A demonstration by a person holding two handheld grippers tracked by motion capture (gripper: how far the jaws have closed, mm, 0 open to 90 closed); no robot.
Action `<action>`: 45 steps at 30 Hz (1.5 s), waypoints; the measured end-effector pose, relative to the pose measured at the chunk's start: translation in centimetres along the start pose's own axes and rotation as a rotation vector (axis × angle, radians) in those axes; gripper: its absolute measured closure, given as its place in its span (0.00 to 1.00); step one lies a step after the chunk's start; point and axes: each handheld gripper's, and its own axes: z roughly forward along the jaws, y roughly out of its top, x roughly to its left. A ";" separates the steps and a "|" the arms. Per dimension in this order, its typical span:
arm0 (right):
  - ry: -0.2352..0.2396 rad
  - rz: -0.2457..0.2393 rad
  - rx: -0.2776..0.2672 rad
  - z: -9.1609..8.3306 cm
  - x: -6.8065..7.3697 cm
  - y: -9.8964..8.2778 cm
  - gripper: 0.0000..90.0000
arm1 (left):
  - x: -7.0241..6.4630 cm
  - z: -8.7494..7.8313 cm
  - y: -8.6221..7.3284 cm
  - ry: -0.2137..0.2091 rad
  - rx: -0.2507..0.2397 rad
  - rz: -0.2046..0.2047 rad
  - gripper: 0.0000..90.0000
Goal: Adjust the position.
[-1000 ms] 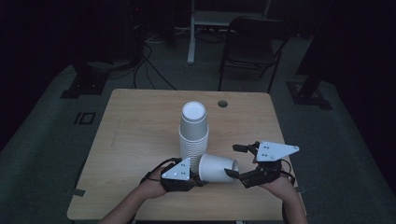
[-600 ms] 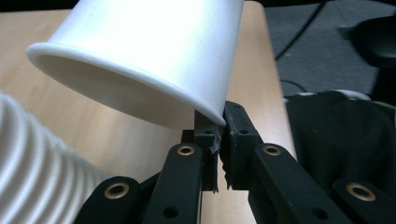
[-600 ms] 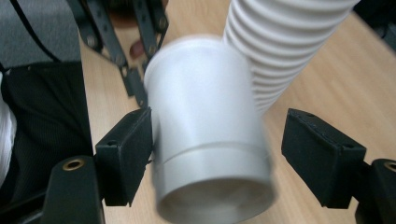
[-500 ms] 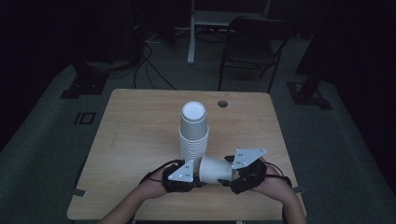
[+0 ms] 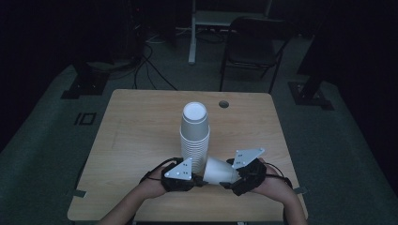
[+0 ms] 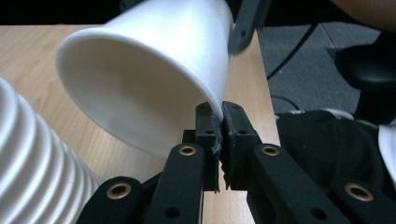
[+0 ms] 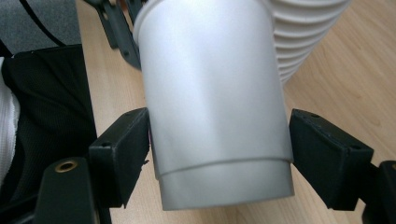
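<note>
Step in hand: handing a single white cup (image 5: 219,170) between two grippers, beside the stack of cups (image 5: 194,136) that stands upside down at the centre of the high view.
Cup position: it lies on its side, low in the high view and right of centre, its rim toward the left gripper (image 5: 196,178) and its base toward the right gripper (image 5: 233,182), just in front of the stack's foot.
Left gripper: jaws pinched tight on the cup's rim wall, seen at lower centre of the left gripper view (image 6: 219,122).
Right gripper: jaws spread, one pad (image 7: 122,151) touching the cup's side near its base, the other pad (image 7: 327,154) just beside it; no squeeze visible yet.
Table (image 5: 141,122): wooden, with a round hole at its upper right.
Next move, as judged: the right jaws need to close gently around the body, square to it, before the left lets go; too hard a squeeze would crush the thin wall.
</note>
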 end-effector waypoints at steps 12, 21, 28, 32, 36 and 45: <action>0.000 0.025 0.028 2.3 0.0 -0.9 0.22 | 0.4 -0.5 0.8 -0.011 -0.088 -0.048 0.97; 0.014 0.081 -0.038 3.0 -0.2 -1.5 0.23 | 0.6 -0.5 1.3 -0.002 -0.130 -0.063 0.97; 0.018 0.101 -0.065 3.4 -0.2 -1.9 0.23 | 0.5 -0.1 1.9 0.001 -0.138 -0.049 0.96; 0.002 0.127 -0.108 3.3 -0.3 -2.0 0.23 | 0.6 -0.2 2.4 0.005 -0.166 -0.050 0.96; 0.010 0.139 -0.144 3.1 -0.3 -2.1 0.23 | 0.5 -0.1 3.1 -0.001 -0.191 -0.042 0.95; 0.002 0.177 -0.213 2.5 -0.6 -2.6 0.24 | 0.5 -0.7 3.5 0.012 -0.247 -0.062 0.78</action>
